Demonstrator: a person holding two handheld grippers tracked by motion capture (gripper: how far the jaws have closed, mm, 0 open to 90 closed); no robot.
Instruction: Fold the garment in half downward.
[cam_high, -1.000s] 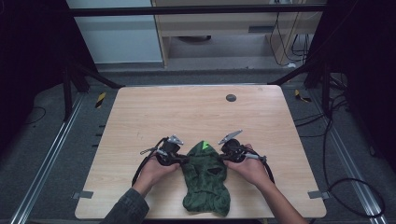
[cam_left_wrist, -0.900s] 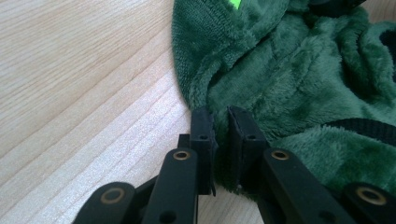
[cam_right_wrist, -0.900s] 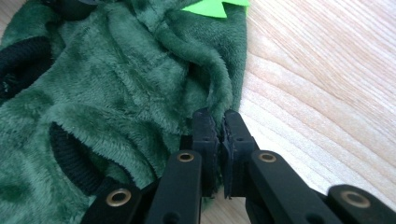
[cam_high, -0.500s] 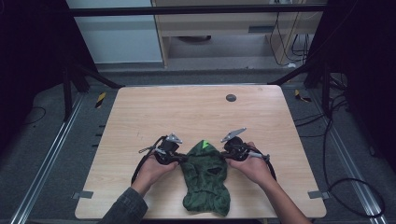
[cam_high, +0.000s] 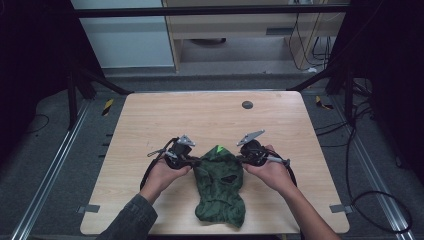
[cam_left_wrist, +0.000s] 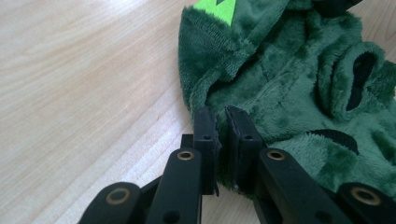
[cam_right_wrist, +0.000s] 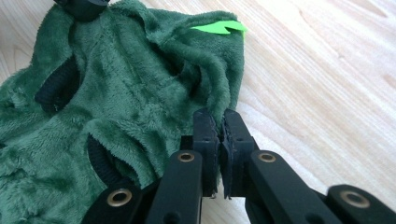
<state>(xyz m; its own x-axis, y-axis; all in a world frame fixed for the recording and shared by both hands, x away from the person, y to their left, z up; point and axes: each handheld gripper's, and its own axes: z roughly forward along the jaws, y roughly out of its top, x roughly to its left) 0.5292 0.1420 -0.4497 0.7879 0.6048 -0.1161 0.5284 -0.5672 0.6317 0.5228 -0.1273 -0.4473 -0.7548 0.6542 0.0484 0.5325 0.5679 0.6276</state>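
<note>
So the green fleece garment (cam_high: 220, 187) sits near the person's edge of the wooden table (cam_high: 210, 115), and both tongs have it by the top end, one on each side. The left gripper (cam_left_wrist: 218, 122) has its jaws squeezed down on a fold of the fuzzy edge, right at the left side of the garment, and the right gripper (cam_right_wrist: 215, 122) is doing the same on the opposite edge, pinched tight on a thin bit of fleece. Grabbing two opposite corners like that makes sense if the idea is to lift it and let it hang flat, or spread it out for folding, since one grip alone would just bunch it up. The bright green tag (cam_high: 219, 149) marks the top between the two grips, so it's probably the neck end, though the view from above is too small to be sure what kind of garment it is. The lower part looks slumped on the table, with dark-lined openings (cam_left_wrist: 358, 79) showing.
</note>
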